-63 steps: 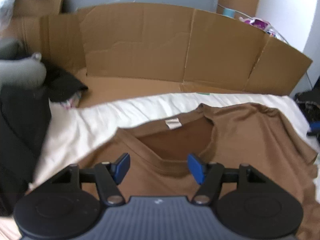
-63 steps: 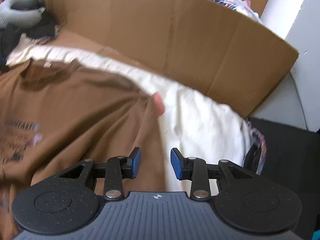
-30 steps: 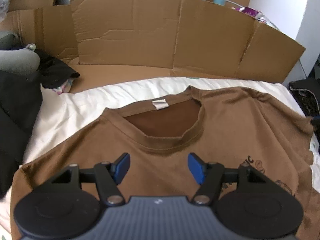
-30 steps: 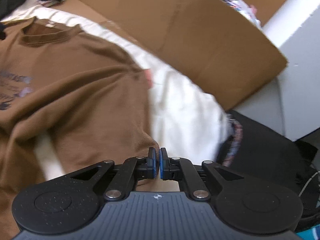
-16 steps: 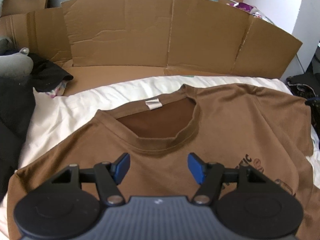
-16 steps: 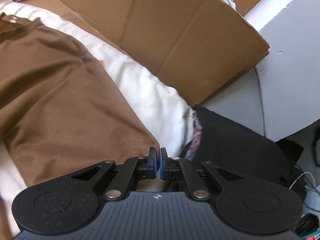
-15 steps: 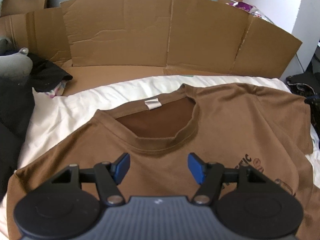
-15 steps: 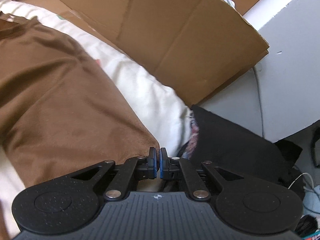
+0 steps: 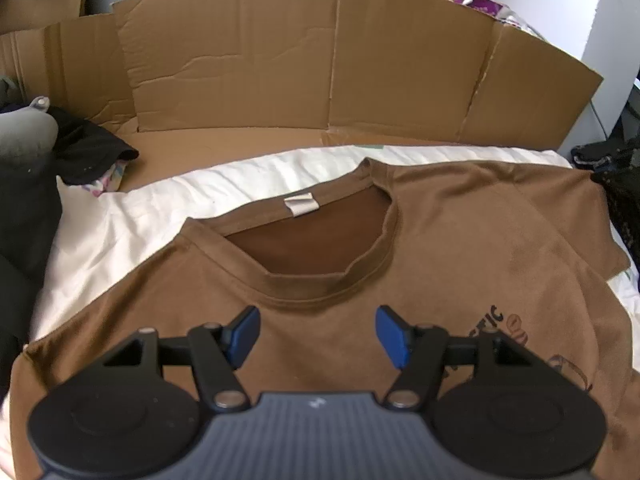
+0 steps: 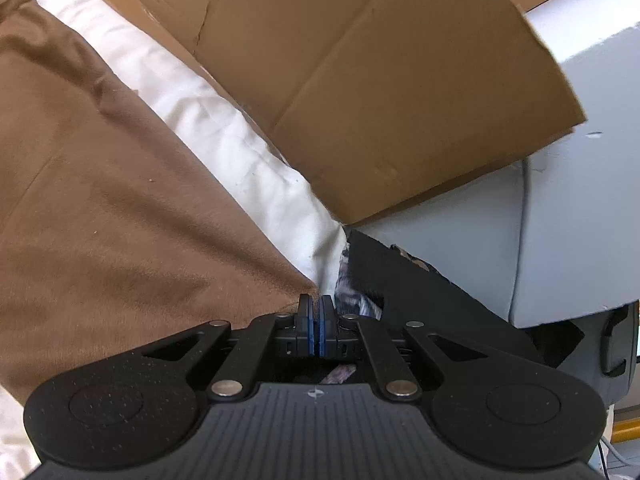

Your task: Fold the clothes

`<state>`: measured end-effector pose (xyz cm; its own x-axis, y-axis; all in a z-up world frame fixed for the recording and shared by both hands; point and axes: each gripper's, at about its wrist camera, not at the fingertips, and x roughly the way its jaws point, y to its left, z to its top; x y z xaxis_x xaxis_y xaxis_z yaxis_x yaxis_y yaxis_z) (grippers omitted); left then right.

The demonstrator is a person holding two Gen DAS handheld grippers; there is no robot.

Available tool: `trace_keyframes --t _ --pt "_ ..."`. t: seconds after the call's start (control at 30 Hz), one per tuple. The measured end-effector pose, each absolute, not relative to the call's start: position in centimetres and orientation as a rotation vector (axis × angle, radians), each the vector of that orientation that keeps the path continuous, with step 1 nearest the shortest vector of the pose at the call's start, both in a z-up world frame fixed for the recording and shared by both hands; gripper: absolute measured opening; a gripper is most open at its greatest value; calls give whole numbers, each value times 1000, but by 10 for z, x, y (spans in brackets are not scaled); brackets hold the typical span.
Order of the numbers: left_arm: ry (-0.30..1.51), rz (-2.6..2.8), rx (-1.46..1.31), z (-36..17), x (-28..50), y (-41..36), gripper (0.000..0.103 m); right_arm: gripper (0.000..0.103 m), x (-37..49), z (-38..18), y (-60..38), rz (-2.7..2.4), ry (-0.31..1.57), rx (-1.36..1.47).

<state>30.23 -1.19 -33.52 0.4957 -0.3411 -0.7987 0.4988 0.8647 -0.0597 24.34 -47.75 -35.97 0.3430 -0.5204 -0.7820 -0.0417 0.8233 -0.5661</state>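
T-shirt (image 9: 460, 240): collar lies just ahead of spread left gripper (image 9: 316, 334); sleeve corner is pinched by right gripper (image 10: 316, 322).

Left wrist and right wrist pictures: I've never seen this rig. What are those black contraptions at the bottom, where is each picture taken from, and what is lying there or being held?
There is no robot arm: a person holds a two-finger gripper in each hand, and a fisheye camera on each looks forward along its blue-tipped fingers. The black shapes at the bottom are the grippers themselves.

In the left wrist picture, the left gripper is open, above the chest of a brown short-sleeved T-shirt just below the neckline. The shirt lies spread on a white sheet, with flattened brown cardboard panels standing behind and dark clothes piled to the left.

In the right wrist picture, the right gripper is shut at the shirt's outer corner; it seems to pinch the fabric, though the contact itself is hidden.
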Motion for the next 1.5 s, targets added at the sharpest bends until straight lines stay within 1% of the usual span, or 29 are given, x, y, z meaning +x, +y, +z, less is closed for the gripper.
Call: trace_keyframes --t 0.27,0.37,0.43,0.47,0.5,0.63,0.73,0.83,1.1,1.17,1.5 --pt "928 -529 201 -338 300 -14 67 0 261 -376 -485 -351 1203 -599" --pt "930 -538 202 -338 299 -16 67 4 264 -374 -485 -359 1197 -571" --pt "931 -547 202 -337 297 -17 67 16 263 -366 -481 -346 1190 -564" --pt "932 -552 203 -337 296 -18 67 18 262 -361 -479 -331 1188 -564" --pt "933 -556 203 -337 295 -19 67 25 261 -356 -478 -320 1185 -563" --pt "931 -573 206 -334 290 -24 67 30 255 -326 -471 -303 1143 -506" --pt "921 -586 213 -331 286 -27 67 31 242 -306 -463 -285 1108 -421" --pt "922 -588 203 -329 284 -27 67 31 221 -300 -454 -269 1094 -332" --pt "926 -594 196 -329 280 -27 68 31 167 -323 -431 -345 1056 -207" --pt "926 -595 192 -328 278 -27 69 31 156 -332 -426 -377 1050 -189" --pt "938 -586 182 -332 279 -24 70 33 143 -373 -426 -471 1088 -81"
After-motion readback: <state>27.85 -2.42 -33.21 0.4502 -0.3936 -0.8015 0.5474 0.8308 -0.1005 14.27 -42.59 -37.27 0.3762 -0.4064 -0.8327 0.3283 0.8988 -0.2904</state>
